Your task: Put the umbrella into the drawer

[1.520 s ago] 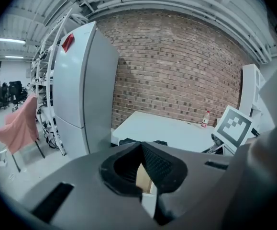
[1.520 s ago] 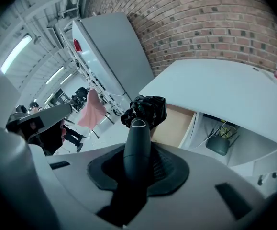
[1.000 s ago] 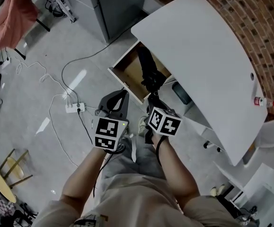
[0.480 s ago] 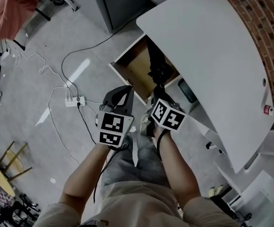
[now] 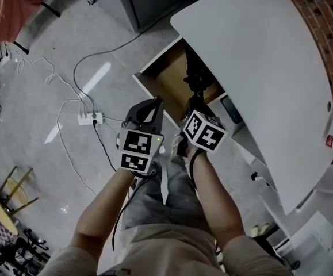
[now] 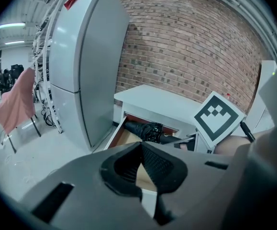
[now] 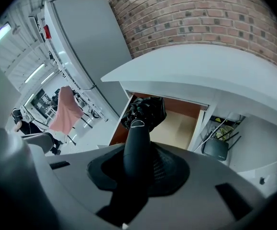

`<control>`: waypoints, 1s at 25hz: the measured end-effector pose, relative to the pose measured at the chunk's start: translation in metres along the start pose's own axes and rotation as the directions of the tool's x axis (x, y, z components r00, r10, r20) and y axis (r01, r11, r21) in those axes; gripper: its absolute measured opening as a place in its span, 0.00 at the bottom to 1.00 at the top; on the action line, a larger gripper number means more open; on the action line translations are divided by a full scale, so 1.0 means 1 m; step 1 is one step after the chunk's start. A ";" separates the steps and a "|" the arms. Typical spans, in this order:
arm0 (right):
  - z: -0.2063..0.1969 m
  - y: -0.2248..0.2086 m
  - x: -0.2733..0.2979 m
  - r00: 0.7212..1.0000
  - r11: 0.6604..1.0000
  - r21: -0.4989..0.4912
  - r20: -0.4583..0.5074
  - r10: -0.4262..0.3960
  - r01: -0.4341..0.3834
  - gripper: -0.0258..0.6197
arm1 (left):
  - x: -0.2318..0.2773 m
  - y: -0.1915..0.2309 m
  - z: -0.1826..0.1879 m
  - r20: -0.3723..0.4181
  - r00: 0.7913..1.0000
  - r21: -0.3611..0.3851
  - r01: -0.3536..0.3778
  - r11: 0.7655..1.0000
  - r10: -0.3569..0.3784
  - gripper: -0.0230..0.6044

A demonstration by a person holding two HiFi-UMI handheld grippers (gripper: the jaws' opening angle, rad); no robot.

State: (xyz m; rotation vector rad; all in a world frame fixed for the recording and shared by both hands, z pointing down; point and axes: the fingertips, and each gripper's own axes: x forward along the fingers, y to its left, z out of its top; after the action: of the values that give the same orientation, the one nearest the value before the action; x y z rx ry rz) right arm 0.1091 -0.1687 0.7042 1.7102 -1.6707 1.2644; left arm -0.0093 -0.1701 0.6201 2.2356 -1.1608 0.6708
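Observation:
A black folded umbrella hangs slanted over the open wooden drawer under the white table, with its bundled canopy above the drawer's floor. My right gripper is shut on the umbrella's black handle, which runs up between the jaws of the right gripper. My left gripper hovers beside it in front of the drawer's front edge. Its jaws meet at the tips with nothing between them. The left gripper view shows the umbrella lying into the drawer.
A grey fridge stands left of the drawer. On the concrete floor lie a white power strip and cables. A black router sits under the table to the right. A pink cloth hangs at the far left, and brick wall is behind.
Both grippers have sunk and come closer to the drawer. The umbrella went down with the right gripper, its canopy now lower over the drawer.

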 end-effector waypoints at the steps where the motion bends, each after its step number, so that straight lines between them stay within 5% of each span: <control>1: 0.001 0.001 0.005 1.000 1.000 -0.007 0.005 -0.003 0.003 0.19 | 0.003 0.002 -0.001 -0.003 1.000 -0.002 -0.001 1.000 0.001 0.05; 18: -0.013 -0.010 0.048 0.998 0.989 -0.135 0.033 -0.048 0.052 0.19 | 0.041 0.026 -0.034 -0.058 0.998 -0.026 -0.026 0.999 0.024 0.05; 25: -0.043 -0.001 0.069 0.998 0.965 -0.261 -0.061 -0.022 0.005 0.21 | 0.050 0.027 -0.054 -0.084 0.996 -0.036 -0.024 0.999 0.021 0.05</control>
State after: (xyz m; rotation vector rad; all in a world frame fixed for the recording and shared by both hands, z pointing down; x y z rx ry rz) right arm 0.0877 -0.1711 0.7820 1.5060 -1.7006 1.0286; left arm -0.0164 -0.1774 0.6978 2.1460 -1.1492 0.7392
